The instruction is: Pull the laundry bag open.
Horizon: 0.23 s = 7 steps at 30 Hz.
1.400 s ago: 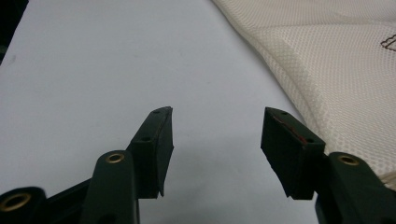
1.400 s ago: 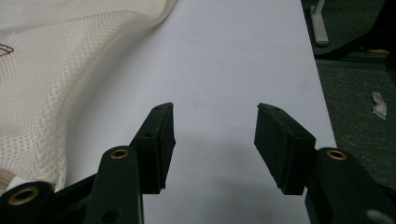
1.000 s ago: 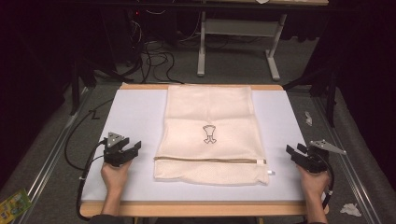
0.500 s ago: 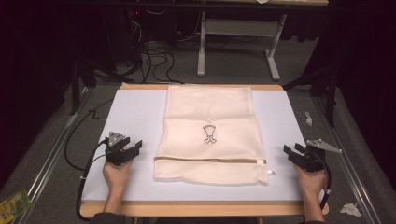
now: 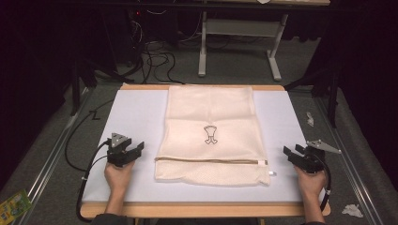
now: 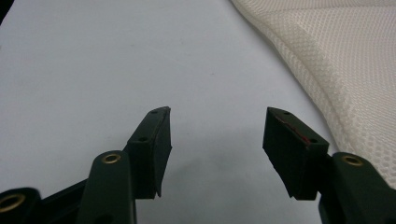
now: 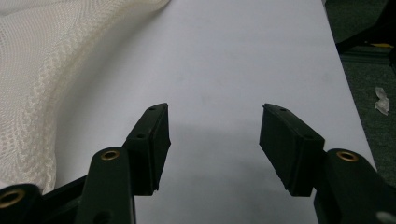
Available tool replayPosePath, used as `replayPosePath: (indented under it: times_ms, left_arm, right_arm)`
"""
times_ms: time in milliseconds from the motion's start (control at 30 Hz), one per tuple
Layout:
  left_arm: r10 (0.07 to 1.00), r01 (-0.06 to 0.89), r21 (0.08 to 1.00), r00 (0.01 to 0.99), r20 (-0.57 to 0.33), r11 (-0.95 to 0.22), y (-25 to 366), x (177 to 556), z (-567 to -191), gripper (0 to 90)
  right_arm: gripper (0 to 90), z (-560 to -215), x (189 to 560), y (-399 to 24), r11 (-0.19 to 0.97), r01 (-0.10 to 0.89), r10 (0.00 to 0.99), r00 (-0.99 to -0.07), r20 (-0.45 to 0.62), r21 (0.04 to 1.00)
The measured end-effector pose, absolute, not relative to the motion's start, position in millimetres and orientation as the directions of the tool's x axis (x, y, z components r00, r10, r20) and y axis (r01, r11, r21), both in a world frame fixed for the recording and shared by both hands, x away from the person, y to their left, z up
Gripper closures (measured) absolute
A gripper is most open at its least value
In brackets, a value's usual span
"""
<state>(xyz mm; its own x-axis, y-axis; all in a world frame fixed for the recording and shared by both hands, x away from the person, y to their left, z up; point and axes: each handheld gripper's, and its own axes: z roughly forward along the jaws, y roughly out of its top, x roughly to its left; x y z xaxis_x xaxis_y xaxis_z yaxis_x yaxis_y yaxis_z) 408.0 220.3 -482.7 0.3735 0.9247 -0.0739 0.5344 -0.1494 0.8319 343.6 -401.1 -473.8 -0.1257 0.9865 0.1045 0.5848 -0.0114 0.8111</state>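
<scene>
High view: cream mesh bag (image 5: pixel 213 133) lies flat on the pale table (image 5: pixel 136 112), rectangular, with a small dark printed emblem (image 5: pixel 210 135) at its middle and a brown zipper line (image 5: pixel 206 161) running across near the person's edge. Left gripper (image 5: pixel 137 149) sits on the table just left of the bag's near corner, apart from it; right gripper (image 5: pixel 288 152) sits off the bag's right side near the zipper end, also apart. Left gripper view: left gripper (image 6: pixel 215 135) has its jaws spread wide, nothing between them, only smooth matte table surface (image 6: pixel 116 60); the bag (image 6: pixel 345 51) lies ahead and to the jaws' right, showing an open honeycomb weave and a soft rolled hem. Right gripper view: right gripper (image 7: pixel 214 128) jaws have just been opening and stand wide, with bare table between them; the bag (image 7: pixel 42 65) lies ahead and to the jaws' left, its netted edge curving in loose folds. Pads are flat black blocks, rubbery in look, on black arms with brass-coloured rivets.
</scene>
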Motion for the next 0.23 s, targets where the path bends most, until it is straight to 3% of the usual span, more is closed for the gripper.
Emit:
replayPosePath:
  times_ms: [233]
  left_arm:
    - [0.923, 0.536, 0.831, 0.376, -0.076, -0.15, 220.3, 408.2, -482.9, 41.1]
  right_arm:
    - [41.6, -474.0, 343.4, -401.2, -0.014, 0.58, 0.986, -0.127, 0.107, 0.815]
